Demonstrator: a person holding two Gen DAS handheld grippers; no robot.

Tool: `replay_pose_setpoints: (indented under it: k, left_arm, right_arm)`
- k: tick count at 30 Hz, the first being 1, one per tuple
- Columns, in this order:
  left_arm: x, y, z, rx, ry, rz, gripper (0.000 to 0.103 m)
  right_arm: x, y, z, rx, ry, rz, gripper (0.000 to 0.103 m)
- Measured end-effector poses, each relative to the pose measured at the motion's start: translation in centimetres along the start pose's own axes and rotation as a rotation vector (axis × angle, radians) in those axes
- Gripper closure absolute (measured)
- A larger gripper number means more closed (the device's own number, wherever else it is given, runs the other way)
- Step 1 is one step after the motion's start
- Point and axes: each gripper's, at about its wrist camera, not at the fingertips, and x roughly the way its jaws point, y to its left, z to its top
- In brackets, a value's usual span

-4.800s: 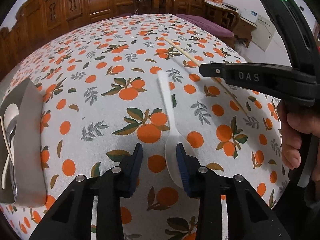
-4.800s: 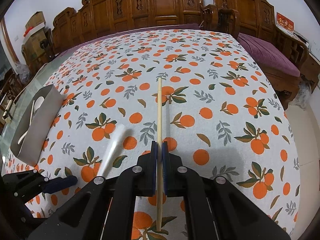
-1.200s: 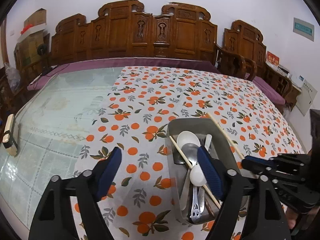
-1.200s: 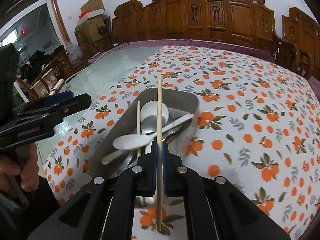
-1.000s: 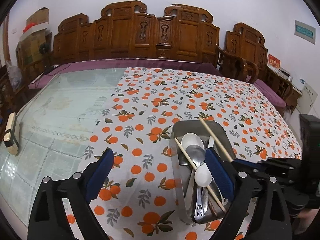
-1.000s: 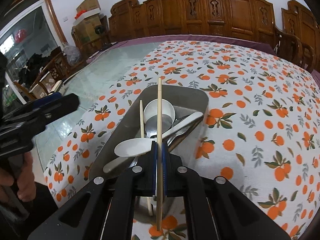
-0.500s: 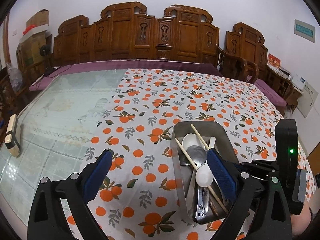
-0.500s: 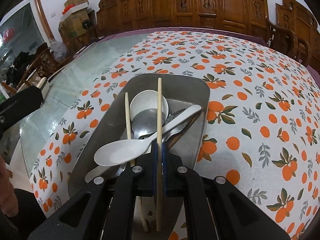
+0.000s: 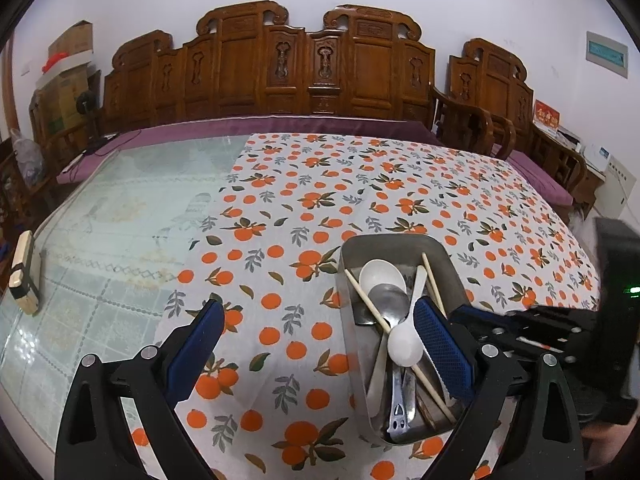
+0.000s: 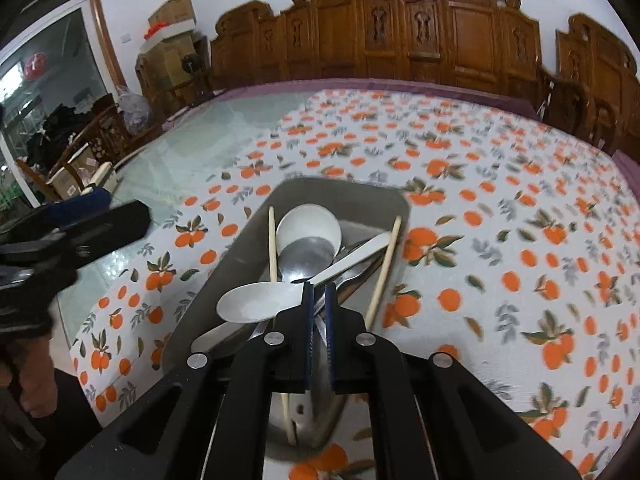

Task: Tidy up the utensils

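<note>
A steel tray (image 9: pixel 440 249) (image 10: pixel 352 194) on the orange-print tablecloth holds two wooden chopsticks, white plastic spoons and metal spoons. One chopstick (image 10: pixel 383 272) (image 9: pixel 433 283) lies loose along the tray's right side, the other chopstick (image 10: pixel 273 244) at the left. A white spoon (image 10: pixel 256 302) (image 9: pixel 405 346) lies across the pile. My right gripper (image 10: pixel 317 292) hovers over the tray's near end, jaws slightly apart and empty. My left gripper (image 9: pixel 316 332) is wide open and empty, its right finger over the tray.
The orange-print tablecloth (image 9: pixel 360 184) covers the right part of a glass table (image 9: pixel 120 208). A wooden block (image 9: pixel 24 272) lies at the table's left edge. Carved wooden chairs (image 9: pixel 312 64) line the far side. The left gripper's body (image 10: pixel 60 240) shows left of the tray.
My right gripper has let go of the chopstick, which now lies in the tray against its right side. The jaws have parted a little. The left gripper has barely moved.
</note>
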Motion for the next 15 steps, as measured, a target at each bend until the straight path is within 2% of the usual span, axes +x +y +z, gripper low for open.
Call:
replay_pose_setpoints:
  k: [1,3,4,6,9,13,15]
  left_arm:
    - [-0.1,-0.1,-0.1,0.001,0.0,-0.002,0.011]
    - [-0.5,-0.6,-0.2,0.008,-0.002,-0.007,0.011]
    - [-0.7,-0.9,-0.3,0.013,-0.003,-0.006,0.009]
    - [-1.3,-1.6,-0.4,0.022,-0.007,-0.011,0.008]
    - [-2.2,-2.7,-0.5,0.037,-0.007,-0.019,0.008]
    - [-3.9,-4.3,-0.6,0.042,-0.003,-0.036,0.008]
    - [-5.0,-5.3,-0.6,0.056,-0.013,-0.021,0.008]
  right_arm:
    - [-1.0,-0.2,-0.1,-0.001,-0.018,-0.003,0.091]
    - [-2.7,-0.8,-0.1,0.009,-0.047,-0.007,0.072]
    - [-4.0,-1.1,-0.2,0.017,-0.068,-0.014,0.068]
    - [-6.2,-1.7,-0.4,0.022,-0.101,-0.039,0.052]
    - [-9.4,-2.5,-1.0,0.028,-0.144,-0.085,0.034]
    - [-12.9,-3.4,-2.1,0.048,-0.18,-0.122,0.016]
    - [-14.5,-3.8,-2.4,0.054,-0.201,-0.142,0.007]
